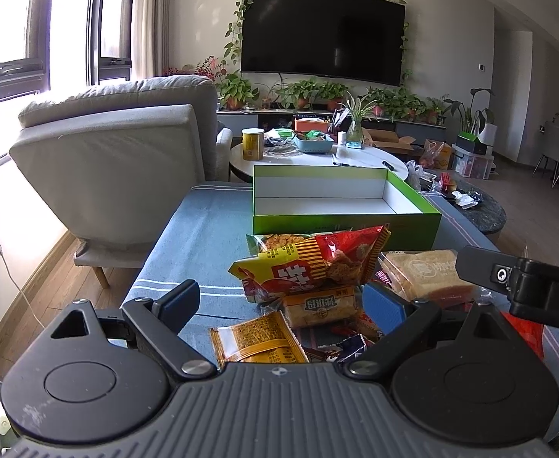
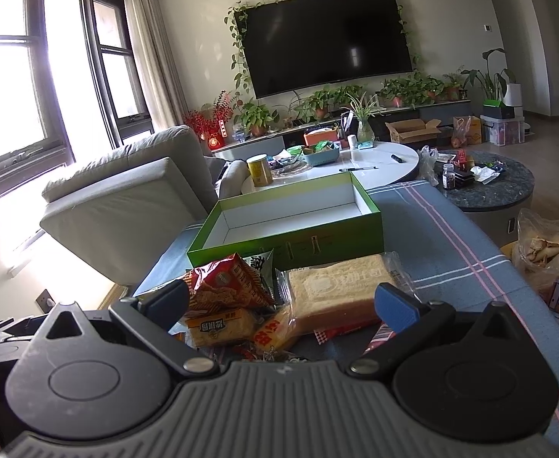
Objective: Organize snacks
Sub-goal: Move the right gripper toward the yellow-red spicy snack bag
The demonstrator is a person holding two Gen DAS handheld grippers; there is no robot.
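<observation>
A pile of snack packets lies on the blue striped cloth (image 1: 203, 229), just in front of an empty green box (image 1: 340, 200) (image 2: 290, 225) with a white inside. The pile holds a red and yellow chip bag (image 1: 310, 267) (image 2: 229, 280), a wrapped bread slice (image 1: 424, 271) (image 2: 340, 290) and small yellow packets (image 1: 256, 339) (image 2: 218, 326). My left gripper (image 1: 279, 301) hovers open over the near side of the pile, touching nothing. My right gripper (image 2: 283, 303) stands open over the pile too, with the bread slice close to its right finger. Its finger (image 1: 485, 267) shows at the right edge of the left wrist view.
A grey armchair (image 1: 115, 168) stands left of the cloth-covered table. Beyond the box is a white round table (image 2: 374, 164) with a yellow can (image 2: 260, 170) and a blue basket. A dark low table (image 2: 485, 187) and a plastic bag (image 2: 546, 244) are at the right.
</observation>
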